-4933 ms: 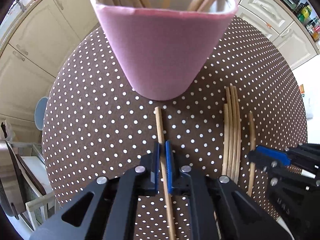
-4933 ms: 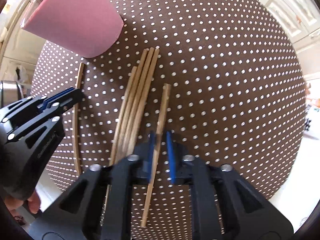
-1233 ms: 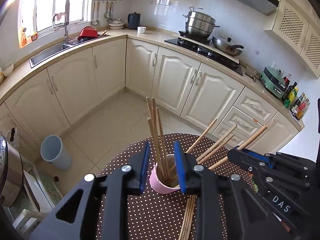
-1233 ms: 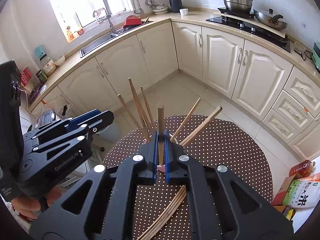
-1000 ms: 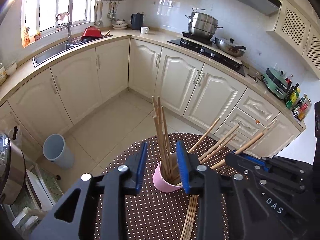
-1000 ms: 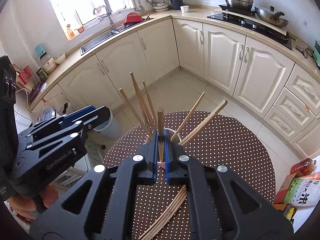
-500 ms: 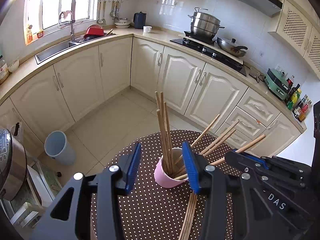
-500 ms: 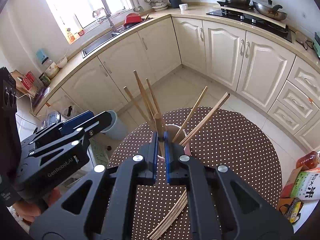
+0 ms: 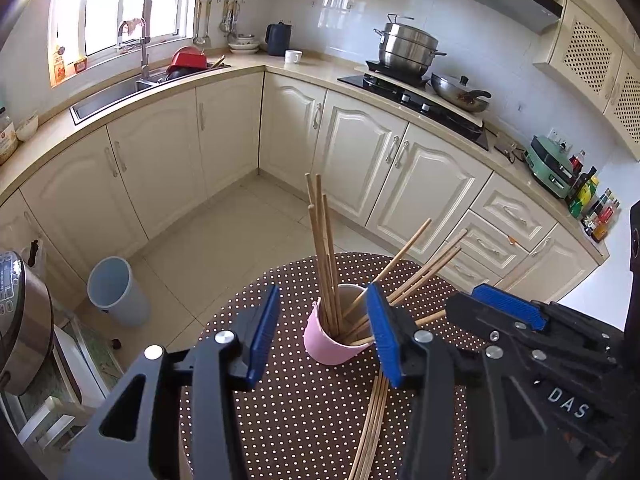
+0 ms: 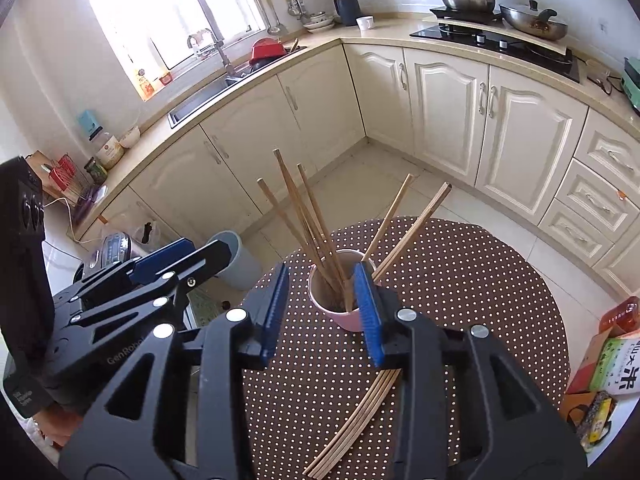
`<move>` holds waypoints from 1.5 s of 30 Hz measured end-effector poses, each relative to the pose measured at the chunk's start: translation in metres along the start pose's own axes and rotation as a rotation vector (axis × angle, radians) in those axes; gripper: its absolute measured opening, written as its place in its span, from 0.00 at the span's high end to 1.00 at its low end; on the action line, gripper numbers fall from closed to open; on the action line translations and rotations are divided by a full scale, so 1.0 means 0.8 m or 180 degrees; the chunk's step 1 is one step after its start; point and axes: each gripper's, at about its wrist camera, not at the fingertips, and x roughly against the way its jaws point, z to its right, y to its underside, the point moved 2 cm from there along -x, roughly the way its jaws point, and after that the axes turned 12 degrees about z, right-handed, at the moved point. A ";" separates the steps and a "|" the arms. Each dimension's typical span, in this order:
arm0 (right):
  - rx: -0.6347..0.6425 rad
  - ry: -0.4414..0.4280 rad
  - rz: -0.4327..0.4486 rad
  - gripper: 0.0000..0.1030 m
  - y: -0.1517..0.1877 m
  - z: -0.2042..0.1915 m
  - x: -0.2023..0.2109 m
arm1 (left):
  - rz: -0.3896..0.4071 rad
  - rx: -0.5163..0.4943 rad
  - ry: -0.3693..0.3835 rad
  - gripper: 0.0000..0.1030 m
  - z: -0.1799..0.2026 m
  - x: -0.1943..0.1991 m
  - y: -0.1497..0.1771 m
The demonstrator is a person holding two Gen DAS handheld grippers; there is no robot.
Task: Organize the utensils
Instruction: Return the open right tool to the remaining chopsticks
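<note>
A cream-cabinet kitchen surrounds a round dotted worktop (image 9: 304, 408). The left tool (image 9: 322, 332) hovers with its jaws spread wide and empty, level with the right tool (image 10: 322, 312), likewise spread and empty. Between both stands the pink cup (image 9: 334, 344), its chopsticks (image 9: 324, 248) fanning upward and far. Loose chopsticks (image 10: 356, 420) lie near-to-far on the worktop. Only the right view shows a rice bag (image 10: 616, 372).

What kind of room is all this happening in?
A home kitchen, most likely: a sink under the window, a steamer pot on the stove, cream cabinets, and a small polka-dot table holding chopsticks.
</note>
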 end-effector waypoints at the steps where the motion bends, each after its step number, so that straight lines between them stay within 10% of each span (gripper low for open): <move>1: -0.0003 0.0002 0.0013 0.67 -0.001 0.000 0.002 | -0.0002 -0.0001 -0.0002 0.56 0.000 0.001 0.000; 15: -0.0151 0.0112 0.0025 0.60 0.027 0.030 0.031 | -0.0232 -0.0076 0.0061 0.56 0.009 0.001 0.047; 36: -0.0748 0.0497 -0.0839 0.60 0.175 0.127 -0.002 | -0.1690 -0.0626 0.0434 0.56 0.063 -0.113 0.241; 45: -0.0931 0.0529 -0.0994 0.60 0.204 0.149 -0.011 | -0.1953 -0.0847 0.0332 0.56 0.072 -0.148 0.285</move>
